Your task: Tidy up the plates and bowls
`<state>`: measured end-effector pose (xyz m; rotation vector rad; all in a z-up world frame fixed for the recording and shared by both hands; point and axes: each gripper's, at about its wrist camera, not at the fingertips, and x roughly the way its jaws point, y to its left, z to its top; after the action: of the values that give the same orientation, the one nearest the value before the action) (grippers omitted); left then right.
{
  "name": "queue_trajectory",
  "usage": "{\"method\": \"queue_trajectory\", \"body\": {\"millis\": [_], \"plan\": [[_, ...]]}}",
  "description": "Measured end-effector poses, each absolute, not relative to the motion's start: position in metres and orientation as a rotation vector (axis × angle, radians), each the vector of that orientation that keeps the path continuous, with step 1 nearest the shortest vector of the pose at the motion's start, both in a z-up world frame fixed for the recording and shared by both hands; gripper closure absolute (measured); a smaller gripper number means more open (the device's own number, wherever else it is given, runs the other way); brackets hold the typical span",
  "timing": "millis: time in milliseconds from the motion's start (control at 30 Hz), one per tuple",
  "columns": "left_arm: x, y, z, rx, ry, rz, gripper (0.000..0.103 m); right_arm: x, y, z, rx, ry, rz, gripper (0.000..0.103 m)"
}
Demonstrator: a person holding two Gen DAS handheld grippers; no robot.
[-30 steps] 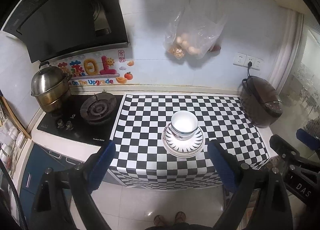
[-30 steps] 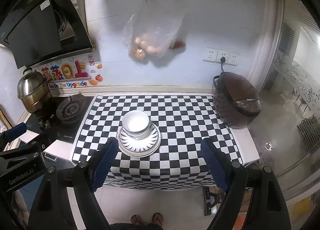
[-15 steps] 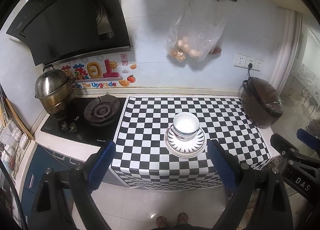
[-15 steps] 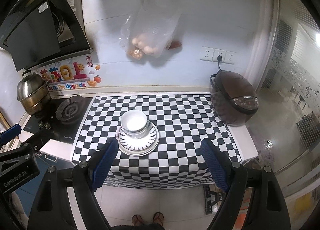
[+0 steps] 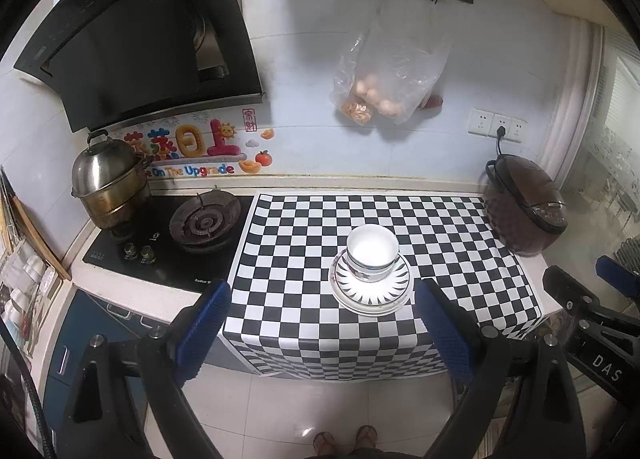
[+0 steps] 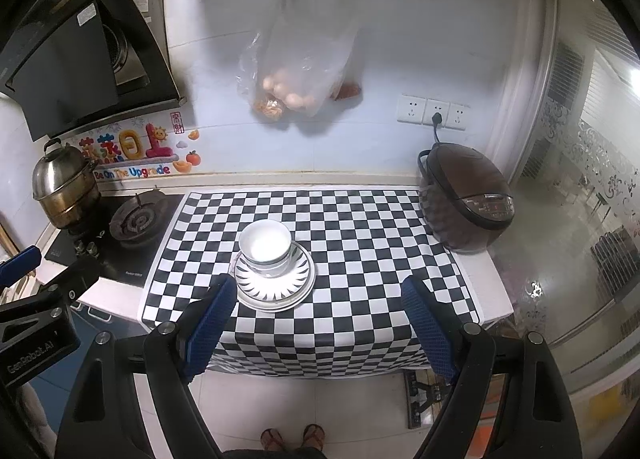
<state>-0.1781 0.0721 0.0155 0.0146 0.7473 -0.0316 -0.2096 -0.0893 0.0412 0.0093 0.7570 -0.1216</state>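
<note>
A white bowl with a dark rim band sits on a stack of striped-rim plates near the front of the checkered counter mat. My left gripper hangs open above the floor in front of the counter, well back from the dishes, with nothing between its blue pads. My right gripper is likewise open and empty, held back from the counter edge. Each gripper shows at the edge of the other's view.
A gas hob with a steel steamer pot lies left of the mat. A brown rice cooker stands at the right end. A plastic bag of food hangs on the wall. The person's feet show on the tiled floor.
The counter and dishes look slightly smaller and farther in the left wrist view; both grippers stay open and empty.
</note>
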Motion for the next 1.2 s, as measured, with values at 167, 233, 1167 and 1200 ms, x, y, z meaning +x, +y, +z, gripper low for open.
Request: {"method": "queue_trajectory", "body": {"millis": [167,233,1167,1200], "plan": [[-0.177,0.078,0.019,0.016,0.745,-0.033,0.009,-0.21,-0.09,0.042,0.009,0.756,-0.121,0.016],[-0.177,0.078,0.02,0.017,0.744,-0.032,0.009,-0.21,-0.089,0.043,0.006,0.759,-0.117,0.016],[-0.172,0.097,0.021,0.031,0.737,-0.055,0.009,-0.215,-0.08,0.047,0.004,0.747,-0.117,0.016],[-0.171,0.097,0.021,0.033,0.739,-0.057,0.009,-0.214,-0.079,0.047,0.002,0.747,-0.118,0.016]]}}
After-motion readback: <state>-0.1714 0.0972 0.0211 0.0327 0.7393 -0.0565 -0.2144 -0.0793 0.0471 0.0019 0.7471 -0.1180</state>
